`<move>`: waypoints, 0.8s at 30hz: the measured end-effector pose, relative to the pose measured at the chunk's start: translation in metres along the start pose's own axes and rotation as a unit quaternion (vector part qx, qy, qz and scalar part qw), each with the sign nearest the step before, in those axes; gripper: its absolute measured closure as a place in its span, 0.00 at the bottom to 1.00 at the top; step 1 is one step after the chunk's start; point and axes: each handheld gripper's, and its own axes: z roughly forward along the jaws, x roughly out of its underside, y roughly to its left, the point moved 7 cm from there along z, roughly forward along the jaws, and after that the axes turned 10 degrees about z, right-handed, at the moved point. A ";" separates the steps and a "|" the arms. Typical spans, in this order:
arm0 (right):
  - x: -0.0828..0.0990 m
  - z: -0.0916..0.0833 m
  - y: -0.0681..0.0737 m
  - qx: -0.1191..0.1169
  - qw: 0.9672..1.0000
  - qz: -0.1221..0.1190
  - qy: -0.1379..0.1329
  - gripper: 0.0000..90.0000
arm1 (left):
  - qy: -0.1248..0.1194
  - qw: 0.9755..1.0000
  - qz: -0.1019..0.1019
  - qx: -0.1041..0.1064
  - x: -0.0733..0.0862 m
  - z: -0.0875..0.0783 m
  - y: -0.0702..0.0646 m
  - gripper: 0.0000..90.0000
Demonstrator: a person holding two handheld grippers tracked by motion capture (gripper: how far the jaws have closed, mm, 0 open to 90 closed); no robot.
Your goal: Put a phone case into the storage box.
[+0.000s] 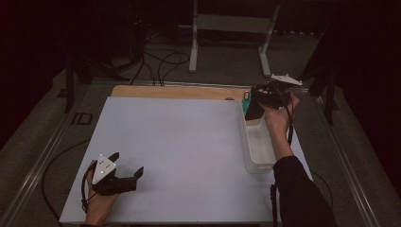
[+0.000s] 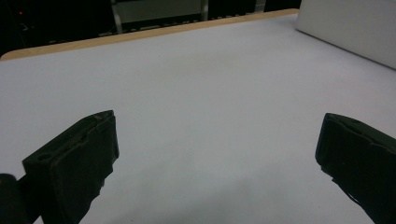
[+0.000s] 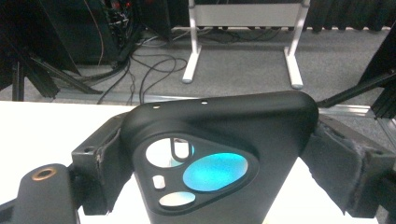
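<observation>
My right gripper hangs over the far end of a white bin at the table's right side. It is shut on a black plastic piece with rounded corners and several cut-out holes; the jaws press its two sides. Something teal sits just behind the piece and shows through the holes. My left gripper rests near the front left of the white board, open, with nothing between its fingers.
The bin's near wall stands at the far right of the left gripper view. A wooden table edge runs behind the board. Beyond it are floor cables and a white stand's legs.
</observation>
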 end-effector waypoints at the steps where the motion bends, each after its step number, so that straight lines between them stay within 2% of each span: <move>1: 0.001 0.001 0.000 0.001 1.000 0.001 0.000 0.15 | 0.000 1.000 0.000 0.000 0.000 0.000 0.000 0.00; 13: 0.012 0.012 -0.002 0.010 1.000 0.005 0.016 0.15 | -0.001 1.000 -0.002 0.000 0.000 0.000 0.000 0.00; 16: 0.015 0.016 -0.004 0.020 1.000 0.001 0.019 0.15 | -0.001 1.000 -0.001 0.001 0.000 0.000 0.000 0.00; 24: 0.021 0.023 -0.008 0.027 0.999 0.009 0.024 0.15 | -0.003 1.000 -0.003 0.001 0.000 0.000 0.000 0.00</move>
